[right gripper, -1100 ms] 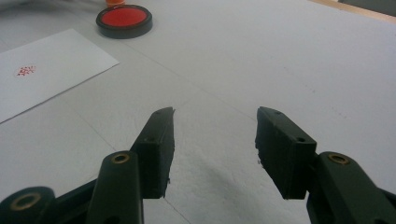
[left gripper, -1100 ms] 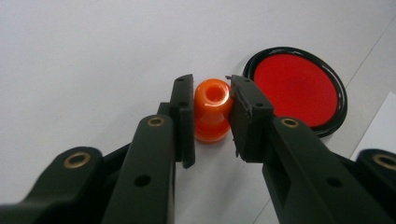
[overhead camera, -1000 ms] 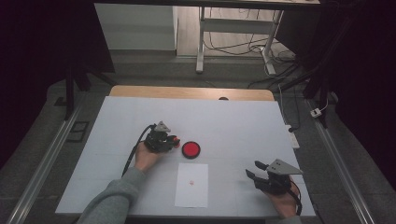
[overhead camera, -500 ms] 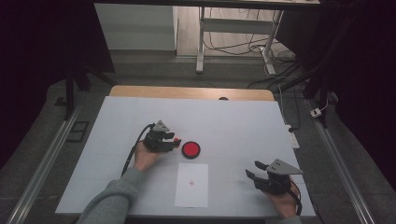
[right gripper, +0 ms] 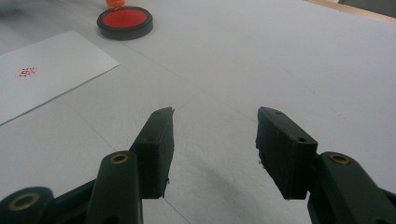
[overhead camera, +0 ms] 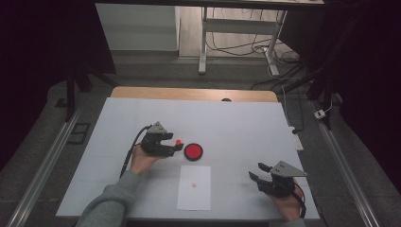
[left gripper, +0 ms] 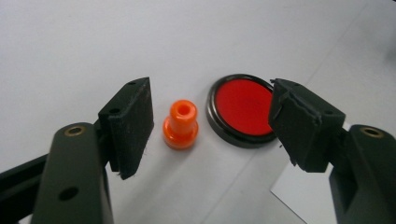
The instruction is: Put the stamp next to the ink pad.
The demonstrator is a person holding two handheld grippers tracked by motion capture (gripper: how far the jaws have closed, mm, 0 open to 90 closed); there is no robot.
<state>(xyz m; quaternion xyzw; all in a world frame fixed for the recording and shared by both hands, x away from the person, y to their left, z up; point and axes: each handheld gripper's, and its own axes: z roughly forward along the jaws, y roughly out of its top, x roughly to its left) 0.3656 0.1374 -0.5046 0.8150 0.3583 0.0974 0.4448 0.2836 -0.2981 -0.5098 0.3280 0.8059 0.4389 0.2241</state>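
Note:
A small orange stamp stands upright on the white table, just left of a round red ink pad in a black rim. My left gripper is open, its jaws wide on either side of the stamp without touching it. From above, the left gripper is beside the stamp and the ink pad. A white sheet of paper with a small red mark lies nearer the person. My right gripper rests open near the front right; the right gripper has nothing between its jaws.
The white table top has a wooden strip along its far edge. Metal rails run down both sides. Table legs and cables lie on the floor beyond.
The left gripper has drawn slightly back from the ink pad, leaving the orange stamp standing between its open jaws. The right gripper has not moved.

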